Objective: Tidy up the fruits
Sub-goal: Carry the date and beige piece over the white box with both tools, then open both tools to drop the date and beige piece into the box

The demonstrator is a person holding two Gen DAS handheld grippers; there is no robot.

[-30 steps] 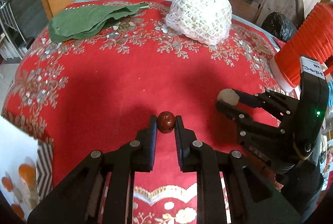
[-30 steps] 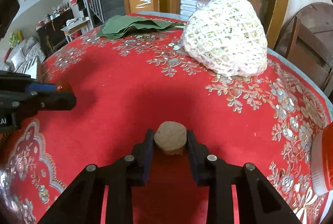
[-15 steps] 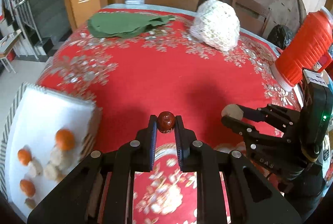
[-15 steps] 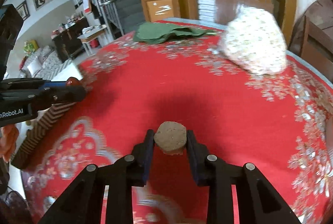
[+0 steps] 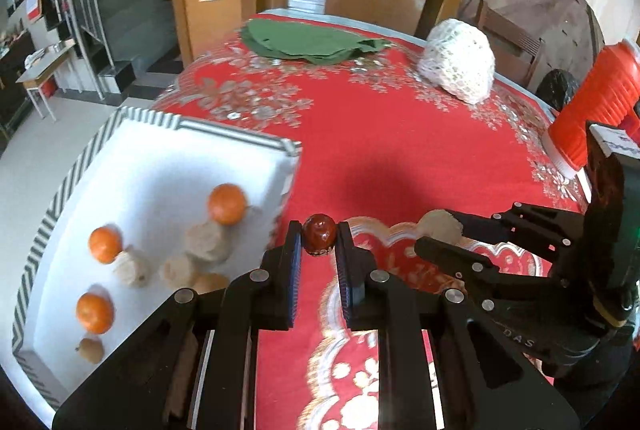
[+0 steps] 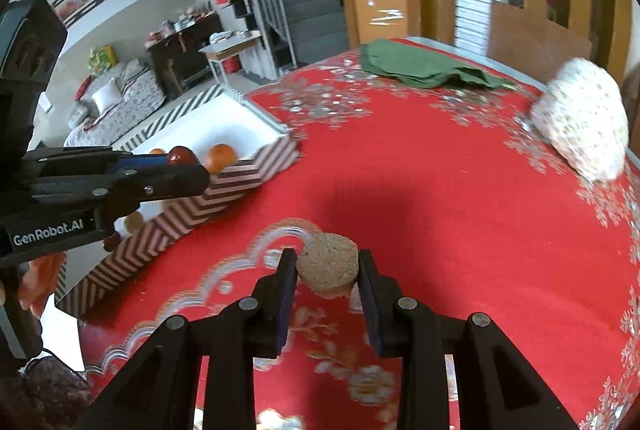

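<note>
Both fisheyes mounted behind own fingers, looking forward and down, close over the red cloth (image 5: 400,158), sharing box (image 5: 168,166) (image 6: 224,186) at frame left, green cloth (image 5: 312,40) (image 6: 420,66) and netted bundle (image 5: 460,62) (image 6: 580,122) at top.

Red floral tablecloth (image 5: 400,134), chevron-striped box (image 6: 224,186), dark red fruit (image 5: 319,234), green cloth (image 5: 308,40)
</note>
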